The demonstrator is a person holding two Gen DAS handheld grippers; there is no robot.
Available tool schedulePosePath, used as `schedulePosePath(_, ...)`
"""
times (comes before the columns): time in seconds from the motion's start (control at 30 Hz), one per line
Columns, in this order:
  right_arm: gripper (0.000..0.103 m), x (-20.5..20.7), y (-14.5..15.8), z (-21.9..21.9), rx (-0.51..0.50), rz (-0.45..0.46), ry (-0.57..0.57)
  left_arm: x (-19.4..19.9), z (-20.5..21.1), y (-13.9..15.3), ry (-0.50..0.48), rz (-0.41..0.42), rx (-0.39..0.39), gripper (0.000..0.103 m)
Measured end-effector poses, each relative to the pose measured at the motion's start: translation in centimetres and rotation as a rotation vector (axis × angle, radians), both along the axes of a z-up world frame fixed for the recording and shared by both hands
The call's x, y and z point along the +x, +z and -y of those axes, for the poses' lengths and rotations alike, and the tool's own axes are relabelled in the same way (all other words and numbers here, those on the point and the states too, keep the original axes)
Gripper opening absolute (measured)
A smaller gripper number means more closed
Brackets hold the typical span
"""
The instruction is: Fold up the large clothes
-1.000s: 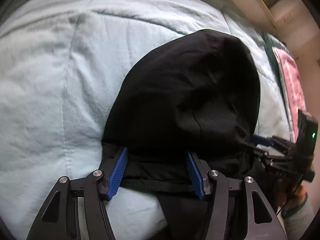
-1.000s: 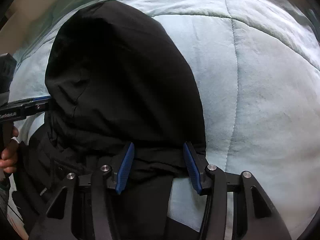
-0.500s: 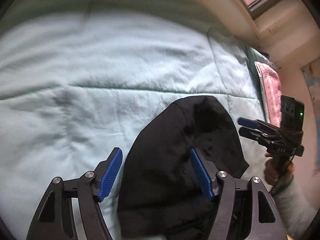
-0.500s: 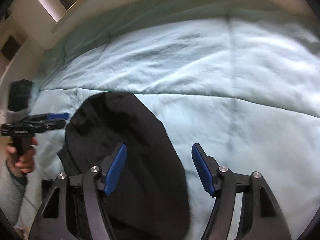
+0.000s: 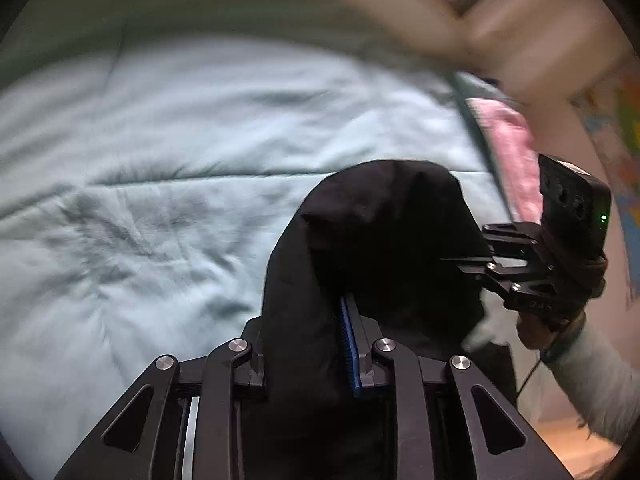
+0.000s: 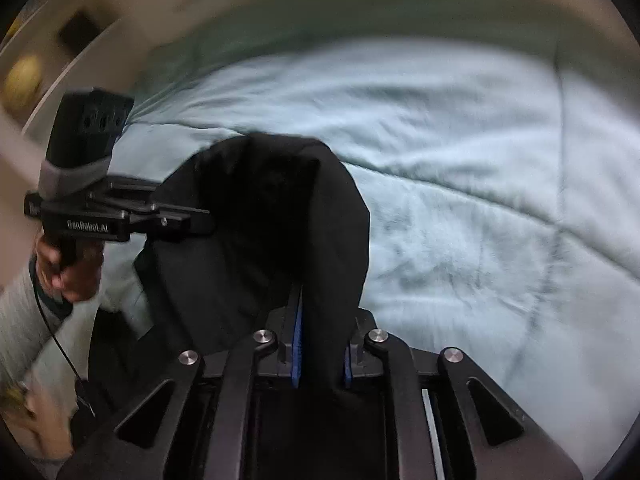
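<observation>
A black hooded garment [image 5: 384, 232] hangs in a bunch over the pale blue bedspread [image 5: 160, 200]. In the left wrist view my left gripper [image 5: 306, 312] has its jaws closing, and a thick fold of the fabric fills the gap against the blue pad [image 5: 348, 344]. My right gripper [image 5: 472, 260] bites into the same bunch from the right. In the right wrist view the right gripper [image 6: 324, 312] is closing too, its pads pinching a fold of the garment [image 6: 280, 208], while the left gripper [image 6: 204, 220] holds its left side. Blur hides fine detail.
The quilted bedspread [image 6: 480, 200] spreads wide on both sides of the garment. A pink cloth [image 5: 508, 148] lies at the bed's right edge. A hand [image 5: 532, 328] and a grey sleeve hold the right gripper. A pale headboard runs along the back.
Both grippers stood open over the flat hood, then pulled back, and now have closed on the black fabric and raised it into a bunch above the bedspread.
</observation>
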State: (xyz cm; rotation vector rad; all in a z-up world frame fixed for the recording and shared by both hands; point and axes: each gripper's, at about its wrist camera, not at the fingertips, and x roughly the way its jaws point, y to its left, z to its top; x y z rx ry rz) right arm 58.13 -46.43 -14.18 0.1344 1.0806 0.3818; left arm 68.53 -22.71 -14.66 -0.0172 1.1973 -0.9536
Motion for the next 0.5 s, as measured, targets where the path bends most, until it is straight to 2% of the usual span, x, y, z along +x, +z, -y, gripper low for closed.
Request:
schedulePosePath(0.13, 0.017, -6.2, 5.6, -1.9, -0.041, 0.115, 0.026, -5.9, -3.2, 5.4, -0.02, 0.062, -0.089, 0.027)
schedulePosePath(0.23, 0.017, -11.5, 8.8, -3.5, -0.063, 0.167, 0.034, -11.0, -5.3, 7.9, -0.041, 0.094, -0.112, 0.027)
schedulePosePath(0.37, 0.017, -19.3, 11.5, -6.5, -0.121, 0.198, 0.041, -18.8, -7.4, 9.9, -0.077, 0.142, -0.08, 0.027)
schedulePosePath(0.5, 0.017, -26.7, 12.3, -9.5, -0.181, 0.207, 0.039, -25.0, -9.3, 9.6, -0.097, 0.156, -0.023, 0.028)
